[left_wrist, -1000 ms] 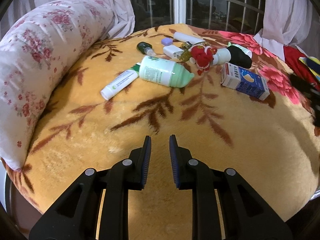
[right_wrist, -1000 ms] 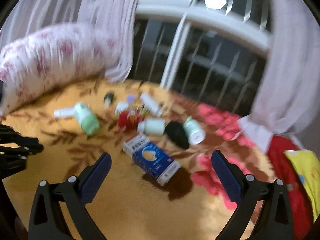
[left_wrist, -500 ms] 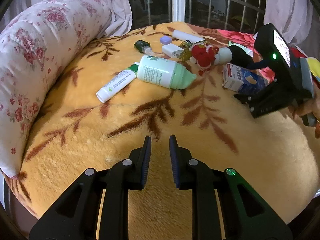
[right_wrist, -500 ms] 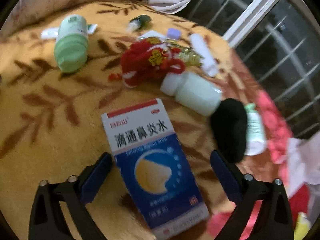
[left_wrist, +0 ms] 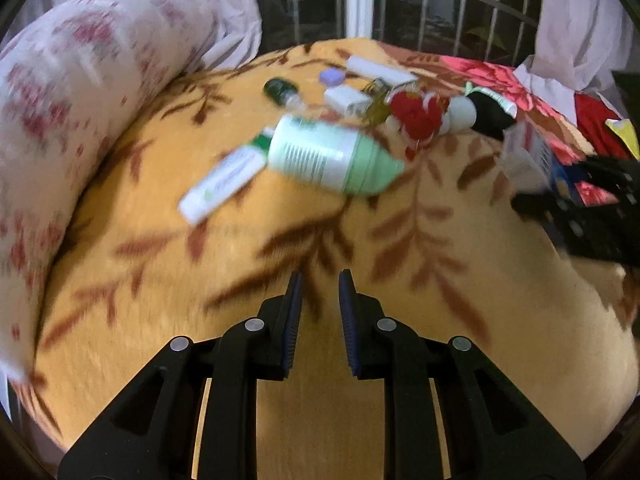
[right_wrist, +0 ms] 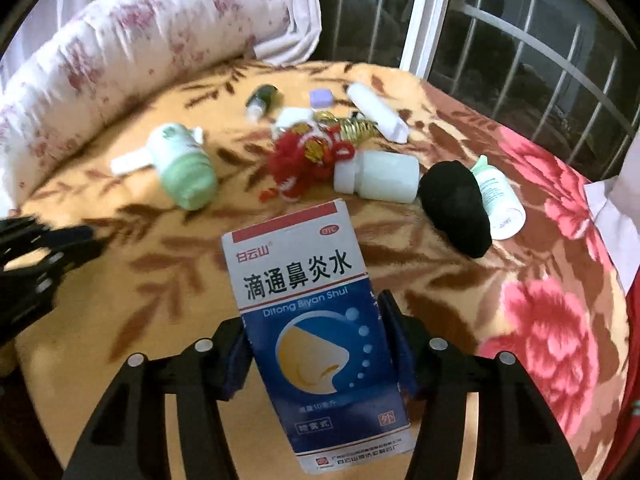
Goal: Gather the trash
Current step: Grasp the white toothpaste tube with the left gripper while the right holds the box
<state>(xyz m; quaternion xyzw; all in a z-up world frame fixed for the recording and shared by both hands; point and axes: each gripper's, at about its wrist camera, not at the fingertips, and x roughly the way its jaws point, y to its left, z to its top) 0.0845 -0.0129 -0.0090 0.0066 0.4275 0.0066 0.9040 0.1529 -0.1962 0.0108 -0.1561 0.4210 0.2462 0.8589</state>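
Note:
My right gripper (right_wrist: pixel 316 340) is shut on a blue and white medicine box (right_wrist: pixel 308 308) and holds it above the orange blanket (right_wrist: pixel 160 280). The box also shows at the right of the left wrist view (left_wrist: pixel 528 156). Litter lies behind it: a green and white bottle (right_wrist: pixel 184 168), a white tube (left_wrist: pixel 222 184), a red tassel knot (right_wrist: pixel 304 164), a white pill bottle (right_wrist: pixel 380 176), a black lump (right_wrist: pixel 456 208) and a small white-green bottle (right_wrist: pixel 500 196). My left gripper (left_wrist: pixel 319 280) hovers low over the blanket's near part, its jaws nearly together and empty.
A long floral pillow (left_wrist: pixel 60 120) runs along the left side. A barred window (right_wrist: pixel 520 48) and pale curtains stand behind the bed. A small dark green bottle (left_wrist: pixel 280 88), a purple cap (left_wrist: pixel 332 76) and a white stick (left_wrist: pixel 380 70) lie at the far side. Red cloth (left_wrist: pixel 596 116) lies at the right.
My right gripper came down around the medicine box, closed on it and lifted it off the blanket. My left gripper moved slightly forward toward the litter, jaws unchanged.

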